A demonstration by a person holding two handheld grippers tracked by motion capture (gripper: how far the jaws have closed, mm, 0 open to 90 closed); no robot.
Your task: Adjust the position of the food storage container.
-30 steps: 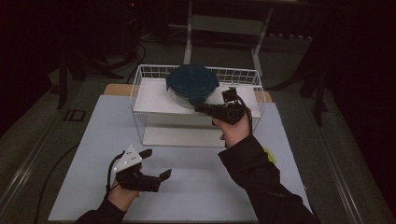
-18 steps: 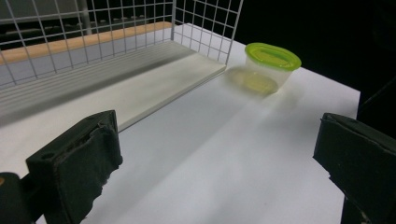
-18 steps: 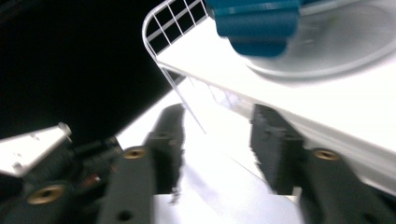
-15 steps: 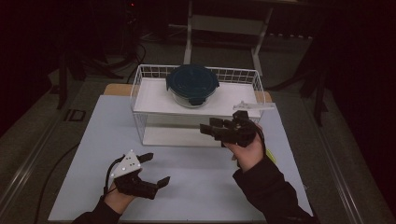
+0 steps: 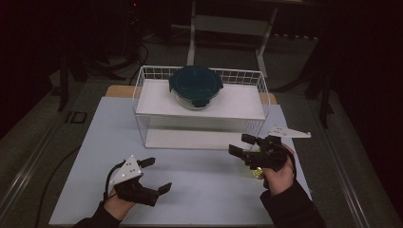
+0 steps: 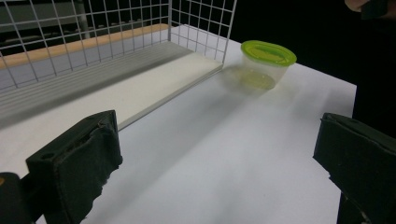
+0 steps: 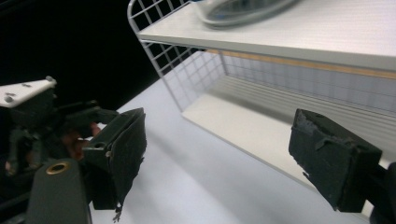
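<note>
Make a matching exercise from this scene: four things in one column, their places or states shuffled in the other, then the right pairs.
Things:
1. dark-lidded glass bowl
2. green-lidded tub
3. right gripper
4. wire rack

Places or states:
a. on the white mat beside the rack's end
b. stands at the back of the mat
c. open, nothing between the jaws
d. on the rack's upper shelf

Pairs: 1-d, 2-a, 3-c, 4-b

A white wire rack (image 5: 142, 102) of thin coated metal is seen, with smooth matt white shelf boards (image 5: 237, 102). The round clear glossy container (image 5: 196, 88) is closed by a dark teal plastic lid. The small translucent plastic tub (image 6: 262, 65) is topped by a glossy lime-green lid. The table is covered by a matt white sheet (image 5: 199, 190). Worn black foam pads (image 7: 119, 154) look rough.
</note>
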